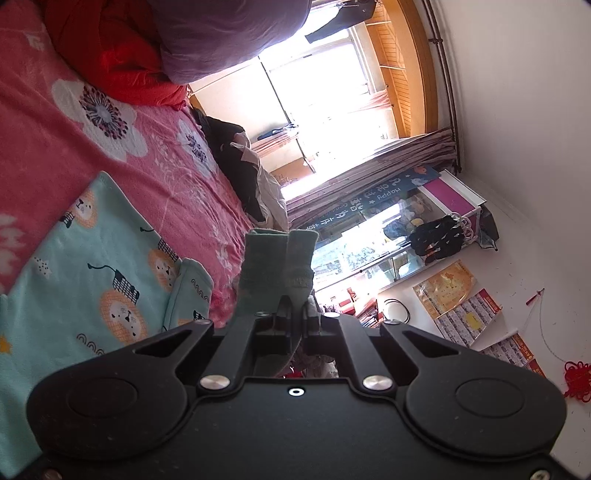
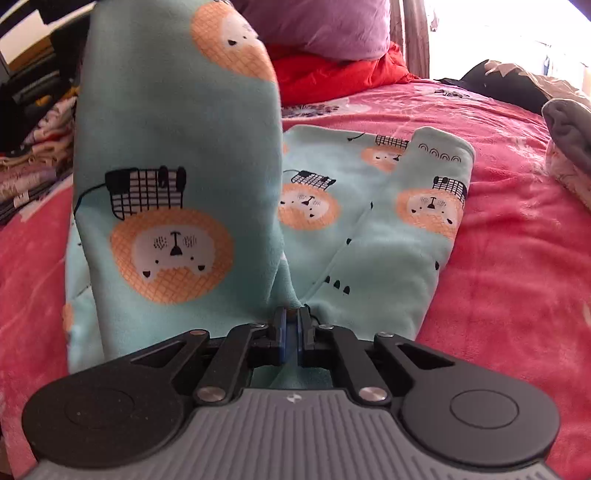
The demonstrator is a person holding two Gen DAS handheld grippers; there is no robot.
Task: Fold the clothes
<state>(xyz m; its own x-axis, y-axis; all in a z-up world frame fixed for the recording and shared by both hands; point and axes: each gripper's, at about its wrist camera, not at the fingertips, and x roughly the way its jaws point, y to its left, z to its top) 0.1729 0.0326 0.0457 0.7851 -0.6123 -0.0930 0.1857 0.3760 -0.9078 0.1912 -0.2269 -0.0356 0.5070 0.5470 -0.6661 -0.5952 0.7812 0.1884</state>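
Two grippers are seen, and each one is pinched tight on cloth. The left gripper (image 1: 295, 306) is closed on a folded green-grey cuff (image 1: 280, 258), which is held up in the air, level, beside the bed. The right gripper (image 2: 291, 321) is closed on a fold of the mint lion-print garment (image 2: 173, 177), and one flap of it is lifted up high in front of the camera. The rest of the garment is spread flat on the pink flowered bedspread (image 2: 517, 240), with one narrow part (image 2: 428, 206), maybe a sleeve or a leg, laid just beside the middle part.

A fold is judged to be in hand: the raised flap is being brought over the flat part. Next, the flap must be laid down with its edges lined up, and only then should the jaws be let go.

One mint garment is counted, one purple pillow (image 2: 317, 26), and one red quilt (image 2: 332, 74) under it. One dark heap of clothes (image 1: 236, 162) is seen at the far edge of the bed.
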